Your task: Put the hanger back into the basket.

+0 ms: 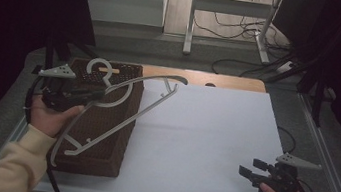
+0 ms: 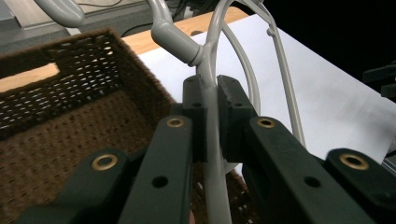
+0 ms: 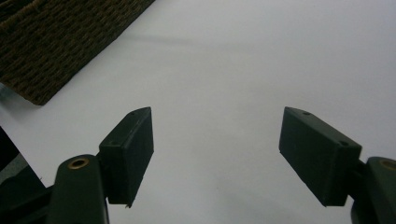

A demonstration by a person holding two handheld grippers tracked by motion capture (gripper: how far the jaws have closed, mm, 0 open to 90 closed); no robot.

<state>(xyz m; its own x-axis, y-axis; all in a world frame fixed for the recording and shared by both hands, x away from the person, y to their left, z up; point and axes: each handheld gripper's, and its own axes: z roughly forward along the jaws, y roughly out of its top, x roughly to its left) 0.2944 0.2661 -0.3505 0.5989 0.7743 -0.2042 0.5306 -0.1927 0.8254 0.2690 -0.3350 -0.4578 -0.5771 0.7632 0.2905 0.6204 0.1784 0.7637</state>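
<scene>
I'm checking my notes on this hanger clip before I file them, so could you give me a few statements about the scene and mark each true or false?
1. The left hand-held gripper is clamped on the grey clothes hanger. True.
2. The hanger lies flat on the white table top. False: it is held tilted over the brown woven basket, its hook above the basket's far end.
3. The right hand-held gripper holds the hanger's other end. False: its jaws stand open with nothing between them, above the white surface.
4. The basket sits at the left side of the table. True.
5. The basket is full of clothes. False: the left gripper view shows bare woven floor.
</scene>
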